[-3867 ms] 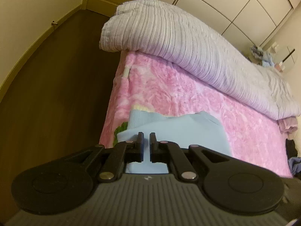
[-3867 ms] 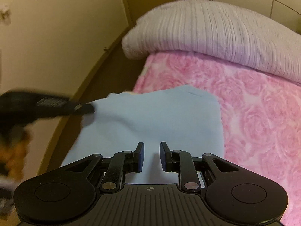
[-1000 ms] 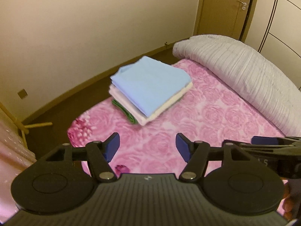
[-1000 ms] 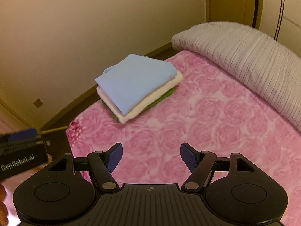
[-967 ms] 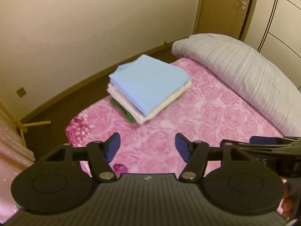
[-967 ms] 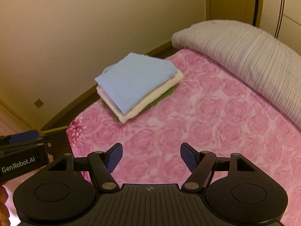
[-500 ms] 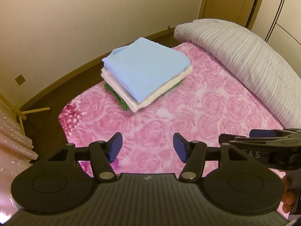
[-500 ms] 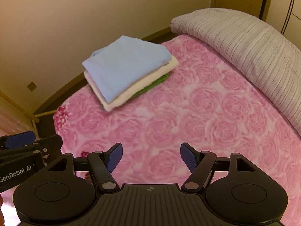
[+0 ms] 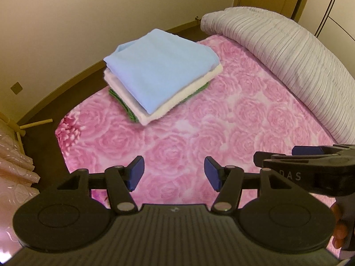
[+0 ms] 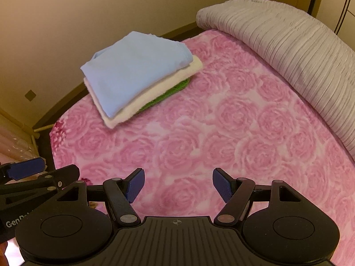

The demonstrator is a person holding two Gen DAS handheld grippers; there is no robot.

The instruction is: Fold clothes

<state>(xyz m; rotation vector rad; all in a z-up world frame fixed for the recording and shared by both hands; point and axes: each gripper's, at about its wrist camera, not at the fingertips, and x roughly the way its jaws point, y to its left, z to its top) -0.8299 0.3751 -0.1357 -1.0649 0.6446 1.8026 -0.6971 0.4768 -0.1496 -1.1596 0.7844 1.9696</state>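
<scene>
Our jaws stand spread wide on both sides: the left gripper and the right gripper each show their blue pads far apart with nothing between them, held above the pink rose blanket.

Ahead of both sets of jaws, and a little to their left, lies the stack of folded clothes, well apart from our fingertips. A light blue garment sits on top, a white one beneath it, and a green one peeks out at the bottom. Beyond and to the right of the jaws runs the rolled grey duvet.

We judge the folding here to be done, with no unfolded garment visible in either view.

The stack looks soft and light, and it should sag if lifted from one side. The layers may slide on each other, the blue cloth especially. If we must move it, we would take hold low at two opposite edges, pinching all three layers at their folded sides.
</scene>
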